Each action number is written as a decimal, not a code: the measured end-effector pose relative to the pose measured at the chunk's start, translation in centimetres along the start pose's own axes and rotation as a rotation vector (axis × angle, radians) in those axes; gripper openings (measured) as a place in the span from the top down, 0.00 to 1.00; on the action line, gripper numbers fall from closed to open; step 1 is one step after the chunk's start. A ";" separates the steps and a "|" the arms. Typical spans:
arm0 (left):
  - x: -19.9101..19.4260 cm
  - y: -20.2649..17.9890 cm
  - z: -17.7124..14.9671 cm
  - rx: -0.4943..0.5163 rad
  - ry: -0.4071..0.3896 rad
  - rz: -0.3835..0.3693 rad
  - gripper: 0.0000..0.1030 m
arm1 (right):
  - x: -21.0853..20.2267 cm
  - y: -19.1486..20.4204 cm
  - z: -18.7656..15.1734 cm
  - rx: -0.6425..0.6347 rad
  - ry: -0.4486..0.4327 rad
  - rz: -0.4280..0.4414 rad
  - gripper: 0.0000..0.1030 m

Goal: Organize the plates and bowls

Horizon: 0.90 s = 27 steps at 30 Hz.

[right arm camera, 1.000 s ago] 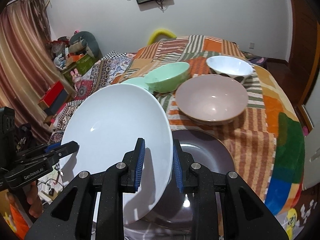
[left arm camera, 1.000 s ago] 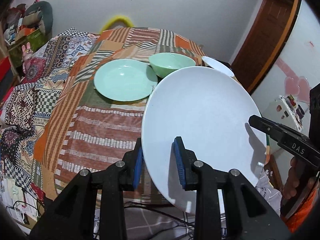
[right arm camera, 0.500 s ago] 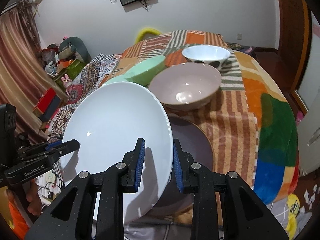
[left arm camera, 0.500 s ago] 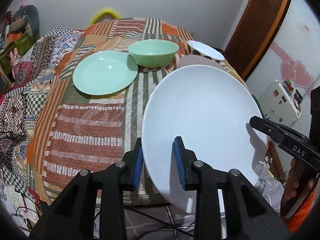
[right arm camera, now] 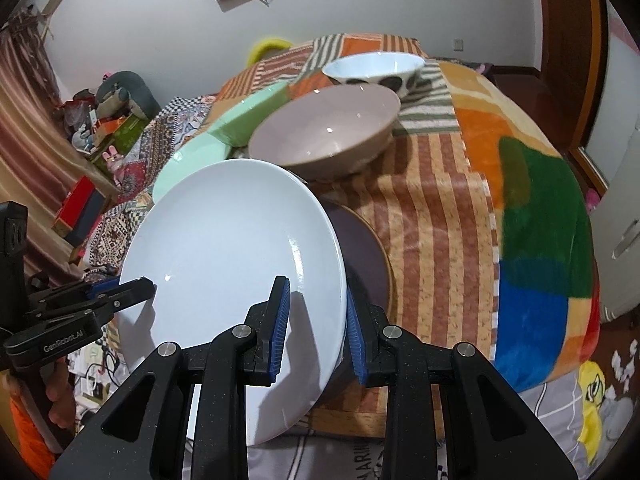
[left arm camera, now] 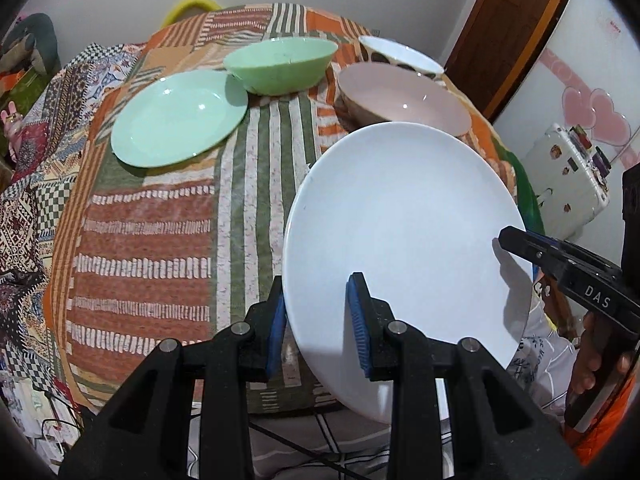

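left gripper (left arm camera: 316, 326): clamped on white plate (left arm camera: 404, 248) rim at 7 o'clock
right gripper (right arm camera: 314, 326): clamped on the rim opposite
risk: uneven lowering could clip pink bowl (right arm camera: 328, 132) at 12 or clack on dark plate (right arm camera: 366, 256)

We see bare striped cloth (left arm camera: 148, 236) left of the white plate (left arm camera: 400, 232). Ahead, the green plate (left arm camera: 176, 118), green bowl (left arm camera: 280, 64) and pink bowl (left arm camera: 404, 98) block our way.

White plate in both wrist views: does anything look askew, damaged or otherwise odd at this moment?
The white plate is tilted off level, clamped at opposite rims by the left hand-held gripper and right hand-held gripper, above a dark plate. No chips, cracks or spills show; the bowls sit upright.
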State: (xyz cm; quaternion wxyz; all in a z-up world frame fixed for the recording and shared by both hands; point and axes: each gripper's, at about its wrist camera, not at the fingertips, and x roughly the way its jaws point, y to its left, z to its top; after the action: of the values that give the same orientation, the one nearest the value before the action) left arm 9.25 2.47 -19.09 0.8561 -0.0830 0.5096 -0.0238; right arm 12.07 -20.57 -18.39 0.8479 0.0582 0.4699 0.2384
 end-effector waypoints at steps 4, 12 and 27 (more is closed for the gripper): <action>1.1 0.0 -0.1 -0.009 0.028 -0.004 0.71 | 0.5 -0.3 -0.4 0.011 0.023 -0.004 0.76; 2.9 -0.1 0.2 0.003 0.075 -0.024 0.70 | 1.4 -1.0 -0.6 0.035 0.054 -0.014 0.76; 5.2 0.3 1.6 -0.026 0.106 -0.043 0.69 | 2.1 -1.6 0.3 0.043 0.059 -0.023 0.75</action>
State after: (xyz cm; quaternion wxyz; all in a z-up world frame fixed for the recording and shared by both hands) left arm 13.14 2.29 -22.94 0.8261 -0.1037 0.5525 -0.0401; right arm 13.83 -20.97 -20.38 0.8350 0.0640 0.5002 0.2200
